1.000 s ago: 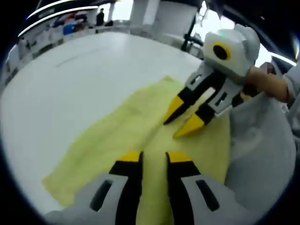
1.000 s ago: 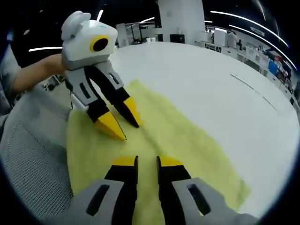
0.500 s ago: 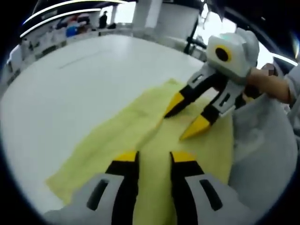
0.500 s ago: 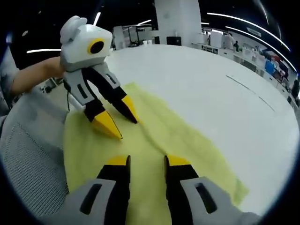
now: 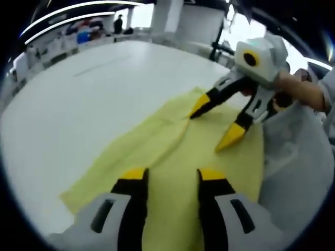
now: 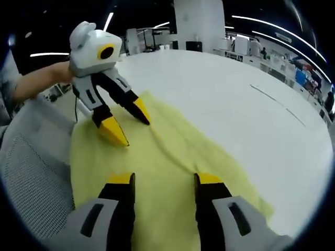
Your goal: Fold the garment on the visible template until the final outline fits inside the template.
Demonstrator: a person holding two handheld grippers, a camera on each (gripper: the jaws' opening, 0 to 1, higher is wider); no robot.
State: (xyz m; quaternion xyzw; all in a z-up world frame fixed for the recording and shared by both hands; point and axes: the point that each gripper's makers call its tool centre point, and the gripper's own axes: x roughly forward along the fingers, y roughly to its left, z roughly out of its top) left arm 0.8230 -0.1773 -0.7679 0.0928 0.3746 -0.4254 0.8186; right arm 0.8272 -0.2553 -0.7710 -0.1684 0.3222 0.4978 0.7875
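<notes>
While both pairs of yellow-tipped jaws have spread wider than they stood a second ago, the pale yellow cloth garment (image 5: 172, 162) lies flat on the round white surface (image 5: 89, 99), running from the lower left of the left gripper view up toward its centre right. The left gripper (image 5: 171, 175) now hovers with its jaws parted and nothing between them, low over the garment's middle; in the right gripper view it appears at upper left (image 6: 121, 123), its tips spread at the raised crease. The right gripper (image 6: 164, 180) is likewise parted and empty above the cloth. A grey mesh fabric (image 6: 31, 167) fills the lower left beside the garment. Opening both together suggests the cloth has just been let go, or a fresh grasp is coming; no template outline is discernible.
</notes>
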